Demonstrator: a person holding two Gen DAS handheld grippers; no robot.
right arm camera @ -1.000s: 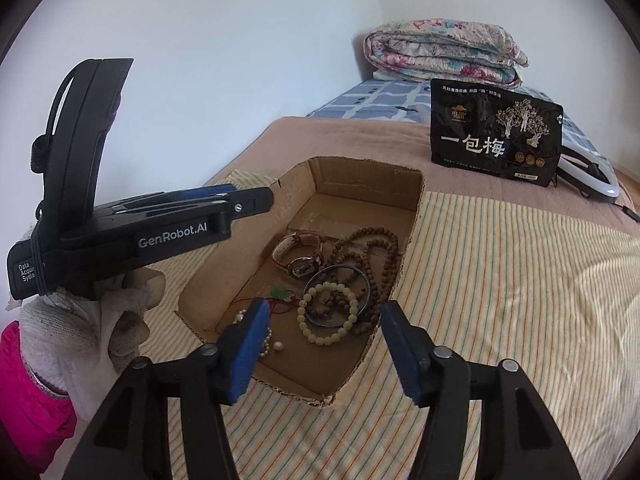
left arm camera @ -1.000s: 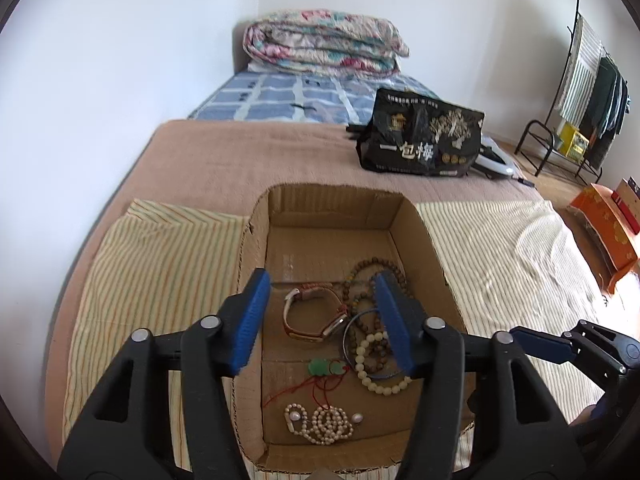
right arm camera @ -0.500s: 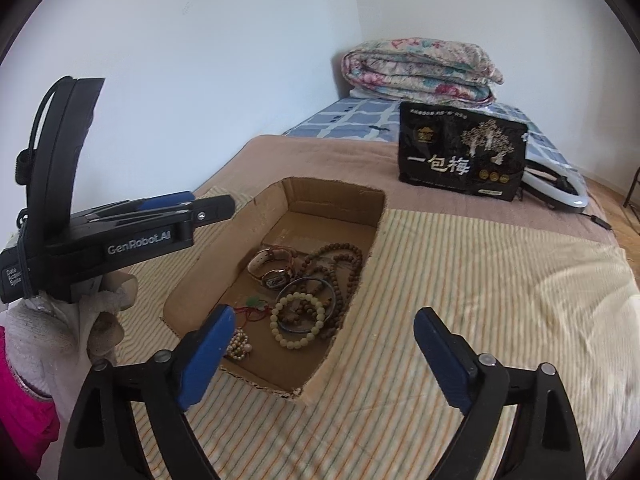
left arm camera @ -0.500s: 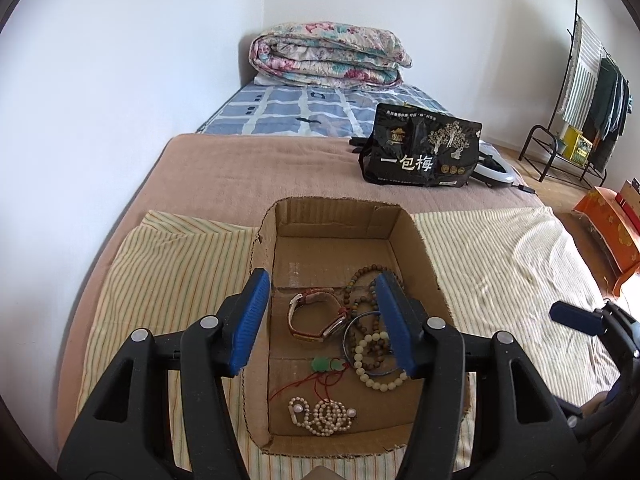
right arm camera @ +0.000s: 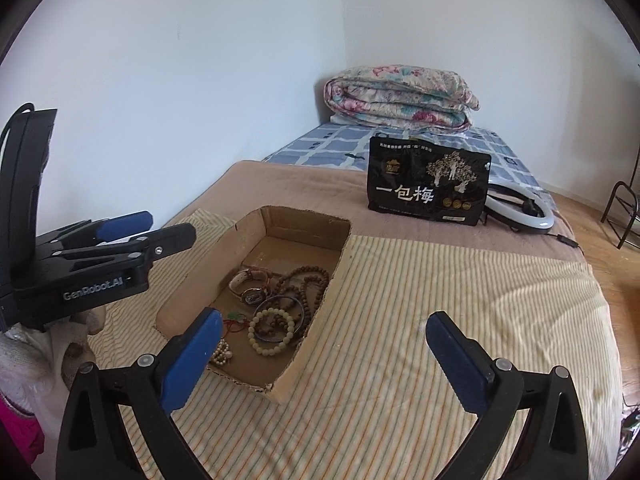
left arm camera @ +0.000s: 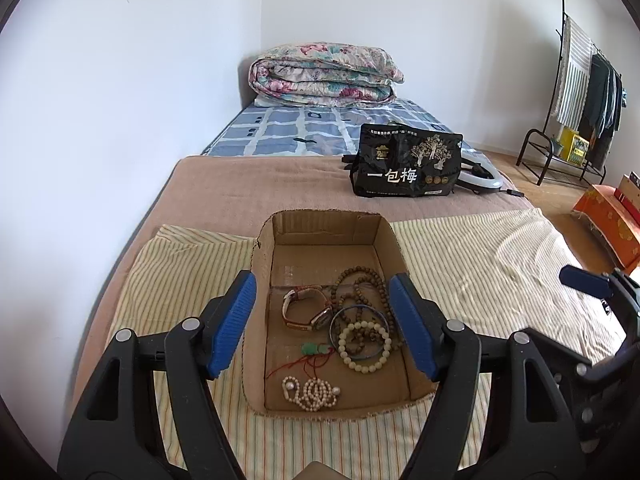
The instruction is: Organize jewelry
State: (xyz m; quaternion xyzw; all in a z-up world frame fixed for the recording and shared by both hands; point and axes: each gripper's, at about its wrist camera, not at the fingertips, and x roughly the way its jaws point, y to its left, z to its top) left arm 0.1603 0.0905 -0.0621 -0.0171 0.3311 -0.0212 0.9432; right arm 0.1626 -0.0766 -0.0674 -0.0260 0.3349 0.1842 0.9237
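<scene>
A shallow cardboard box lies on a striped cloth on the bed. Inside it lie a wristwatch, a long brown bead necklace, a cream bead bracelet over a blue bangle, a green pendant on red cord and a pearl strand. My left gripper hovers above the box, its jaws opening, nothing between them. My right gripper hangs over the box's right edge, jaws opening wide and empty.
A black printed bag stands farther back on the brown blanket, a ring light behind it. A folded floral quilt lies at the head of the bed. A clothes rack and an orange box stand on the right.
Both grippers have pulled back and upward from the box, which looks smaller. The right jaws have spread much wider; the left jaws have widened a little.
</scene>
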